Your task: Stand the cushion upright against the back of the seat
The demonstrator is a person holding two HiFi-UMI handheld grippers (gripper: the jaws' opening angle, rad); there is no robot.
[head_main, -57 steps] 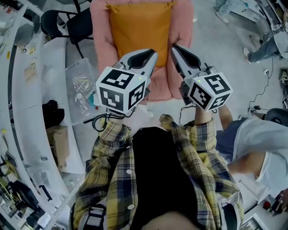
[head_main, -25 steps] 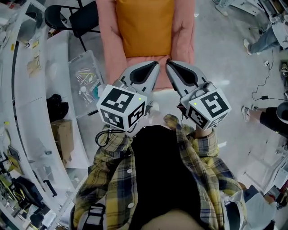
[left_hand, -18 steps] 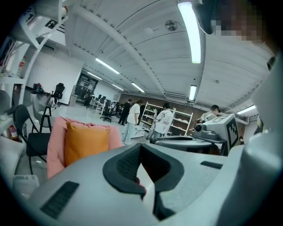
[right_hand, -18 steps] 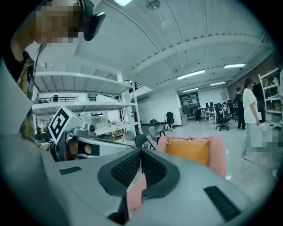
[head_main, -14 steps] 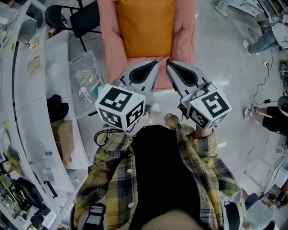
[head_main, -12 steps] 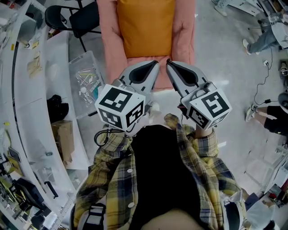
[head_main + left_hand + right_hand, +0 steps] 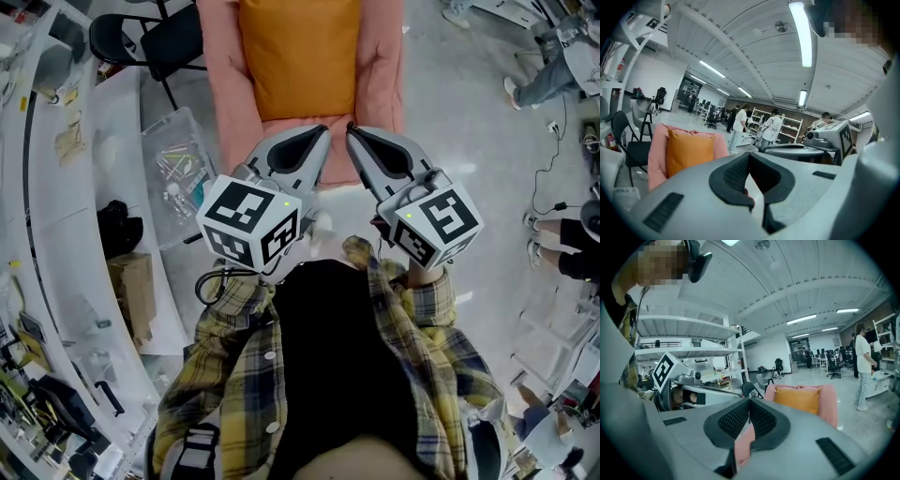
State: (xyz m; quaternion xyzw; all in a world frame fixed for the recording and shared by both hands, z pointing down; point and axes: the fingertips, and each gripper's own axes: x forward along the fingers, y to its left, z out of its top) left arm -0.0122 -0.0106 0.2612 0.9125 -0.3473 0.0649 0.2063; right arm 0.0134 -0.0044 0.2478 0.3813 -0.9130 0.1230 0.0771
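Observation:
The orange cushion (image 7: 300,56) stands upright against the back of the pink armchair (image 7: 380,75). It also shows in the left gripper view as the cushion (image 7: 689,152) and in the right gripper view as the cushion (image 7: 799,399). My left gripper (image 7: 316,139) and right gripper (image 7: 357,137) hover side by side just short of the seat's front edge, tips pointing at the chair. Both are shut and hold nothing. The left gripper (image 7: 749,157) has its pads together; so does the right gripper (image 7: 750,405), with only the pink seat showing below the pads.
A black folding chair (image 7: 150,42) stands left of the armchair, with a clear plastic bin (image 7: 173,178) of small parts on the floor beside it. White workbenches (image 7: 56,234) run along the left. A person's legs (image 7: 562,248) show at the right edge. Several people (image 7: 771,131) stand far off.
Since the oldest frame both grippers have drawn back from the seat and their tips have come closer together. Over the last second they hold still. People at the right have shifted.

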